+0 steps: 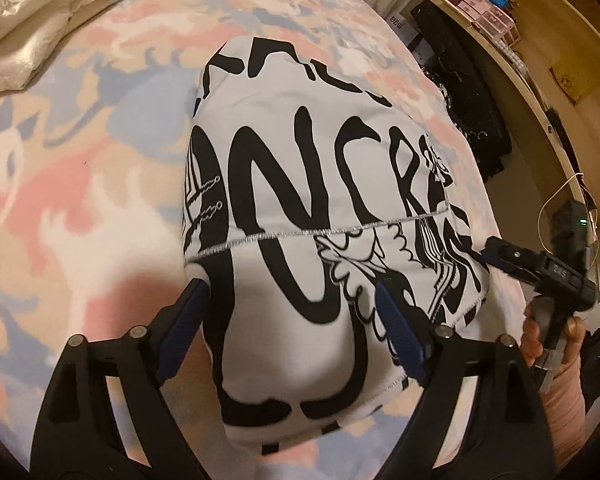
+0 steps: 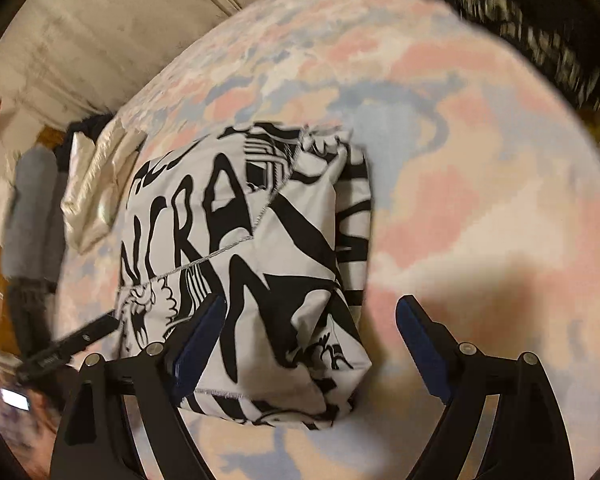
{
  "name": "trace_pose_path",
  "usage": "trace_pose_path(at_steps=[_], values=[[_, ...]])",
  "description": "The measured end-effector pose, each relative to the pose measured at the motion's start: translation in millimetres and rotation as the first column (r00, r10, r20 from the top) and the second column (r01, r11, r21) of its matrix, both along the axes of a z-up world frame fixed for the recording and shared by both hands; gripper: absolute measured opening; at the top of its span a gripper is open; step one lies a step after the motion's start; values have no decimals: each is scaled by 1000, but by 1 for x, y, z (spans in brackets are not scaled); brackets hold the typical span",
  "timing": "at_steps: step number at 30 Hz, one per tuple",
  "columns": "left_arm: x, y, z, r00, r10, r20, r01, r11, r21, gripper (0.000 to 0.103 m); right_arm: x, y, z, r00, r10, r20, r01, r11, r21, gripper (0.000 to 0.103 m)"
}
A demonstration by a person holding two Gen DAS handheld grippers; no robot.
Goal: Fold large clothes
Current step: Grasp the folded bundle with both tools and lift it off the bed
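Hovering with jaws apart and nothing held, the left claw [image 1: 292, 308] and the right claw [image 2: 312, 320] hung over a black-and-white printed garment [image 1: 320, 200] that lay folded into a compact bundle on the pastel bed cover [image 1: 80, 160]. Finishing well probably called for pressing the top layer flat and squaring loose edges rather than lifting the bundle and spilling its folds.

White garment [image 1: 300, 208] black lettering: "NCR" legible; right wrist view reads "CRA". Rest unreadable.
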State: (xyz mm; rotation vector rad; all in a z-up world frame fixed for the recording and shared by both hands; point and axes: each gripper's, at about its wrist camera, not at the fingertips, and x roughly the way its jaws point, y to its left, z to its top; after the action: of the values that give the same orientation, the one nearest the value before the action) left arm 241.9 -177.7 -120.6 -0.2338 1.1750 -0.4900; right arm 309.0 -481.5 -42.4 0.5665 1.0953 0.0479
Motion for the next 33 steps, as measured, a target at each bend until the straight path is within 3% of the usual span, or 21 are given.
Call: trace_pose_path(at_steps=[4, 7, 10, 12, 16, 20, 22, 26, 33], values=[[13, 1, -10, 1000, 6, -27, -7, 1000, -29, 97, 13, -10, -28, 999, 3, -36, 0, 997, 75, 88], [21, 4, -29, 996, 9, -89, -14, 999, -53, 98, 25, -10, -44, 998, 41, -46, -36, 994, 105, 88], [31, 11, -56, 980, 14, -196, -46, 986, -162, 101, 39, -3, -56, 995, 96, -21, -92, 984, 152, 88], [36, 11, -61, 981, 11, -193, -48, 981, -189, 101, 48, 4, -61, 993, 117, -1, -115, 979, 166, 88], [44, 1, -65, 984, -10, -178, -21, 984, -175, 101, 65, 11, -70, 990, 141, 24, -143, 977, 157, 86], [54, -11, -67, 985, -15, -171, -13, 987, -158, 101, 68, 8, -75, 990, 130, 62, -139, 974, 178, 74], [55, -16, -64, 987, 11, -163, -33, 990, -136, 97, 65, 14, -71, 987, 133, 86, -144, 980, 140, 60], [48, -22, -50, 995, 52, -82, -58, 996, -74, 78, 51, 33, -41, 975, 168, 143, -169, 986, -3, 35], [29, -28, -17, 997, 66, 42, -65, 997, -33, 55, 37, 85, 0, 959, 222, 178, -181, 958, -221, 25]])
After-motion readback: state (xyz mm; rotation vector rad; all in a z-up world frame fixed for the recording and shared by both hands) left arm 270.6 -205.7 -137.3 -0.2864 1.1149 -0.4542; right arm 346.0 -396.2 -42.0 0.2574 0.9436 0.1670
